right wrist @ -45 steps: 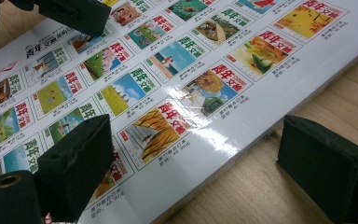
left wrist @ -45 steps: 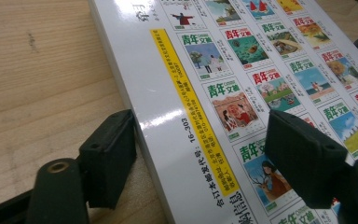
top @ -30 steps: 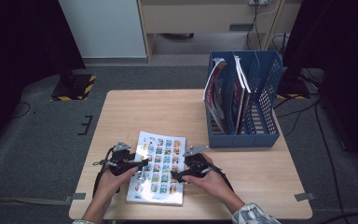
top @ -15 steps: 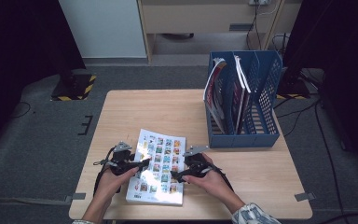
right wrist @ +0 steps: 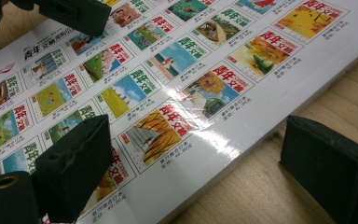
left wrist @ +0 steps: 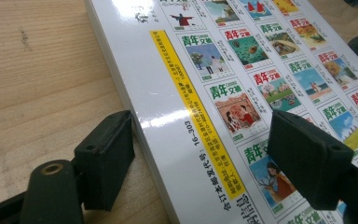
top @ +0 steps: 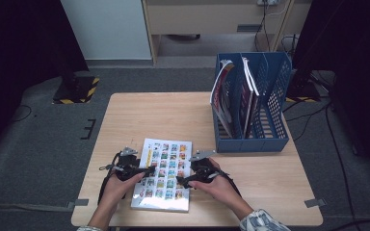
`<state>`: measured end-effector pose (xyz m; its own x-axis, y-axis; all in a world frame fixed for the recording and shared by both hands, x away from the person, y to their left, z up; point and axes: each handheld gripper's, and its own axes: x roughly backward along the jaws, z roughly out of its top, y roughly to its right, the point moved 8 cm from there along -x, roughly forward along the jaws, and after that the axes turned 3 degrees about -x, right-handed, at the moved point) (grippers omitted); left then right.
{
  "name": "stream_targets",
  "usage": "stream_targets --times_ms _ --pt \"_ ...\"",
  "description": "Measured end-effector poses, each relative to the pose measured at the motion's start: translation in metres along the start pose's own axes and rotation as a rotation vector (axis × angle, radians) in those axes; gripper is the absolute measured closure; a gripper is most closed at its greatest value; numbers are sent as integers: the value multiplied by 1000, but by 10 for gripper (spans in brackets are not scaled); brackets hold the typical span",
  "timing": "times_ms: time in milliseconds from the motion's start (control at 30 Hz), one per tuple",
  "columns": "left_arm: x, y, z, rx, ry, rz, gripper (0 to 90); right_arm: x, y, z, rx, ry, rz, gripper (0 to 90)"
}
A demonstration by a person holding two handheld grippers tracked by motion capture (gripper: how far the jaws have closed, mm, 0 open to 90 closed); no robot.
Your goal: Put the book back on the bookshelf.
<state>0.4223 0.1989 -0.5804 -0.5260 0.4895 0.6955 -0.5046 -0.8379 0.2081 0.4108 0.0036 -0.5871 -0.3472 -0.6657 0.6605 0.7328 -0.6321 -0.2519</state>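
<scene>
You have a glossy white magazine (top: 165,174) lying flat and closed near the table's front edge, its cover showing rows of small colourful pictures.

Office or lab; file rack (top: 257,108); hazard-striped stand base (top: 74,90)

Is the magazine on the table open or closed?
Closed. The magazine lies flat on the table, its printed cover facing up and its pages stacked together at the edge.
</scene>
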Motion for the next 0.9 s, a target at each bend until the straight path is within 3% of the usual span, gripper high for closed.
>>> stream_targets --times_ms 167,467,633,733,900 --pt "1 -2 0 12 -1 -3 259 0 0 0 1 -1 1 91" --pt "9 1 5 -2 25 7 344 0 0 0 -2 -2 1 83" --pt "18 9 11 4 66 -49 408 0 0 0 -2 -3 -1 80" --pt "16 11 11 -27 53 -21 414 -1 0 0 1 -2 -3 79" --pt "18 14 13 -20 55 -58 453 -1 0 0 2 -3 -3 74"
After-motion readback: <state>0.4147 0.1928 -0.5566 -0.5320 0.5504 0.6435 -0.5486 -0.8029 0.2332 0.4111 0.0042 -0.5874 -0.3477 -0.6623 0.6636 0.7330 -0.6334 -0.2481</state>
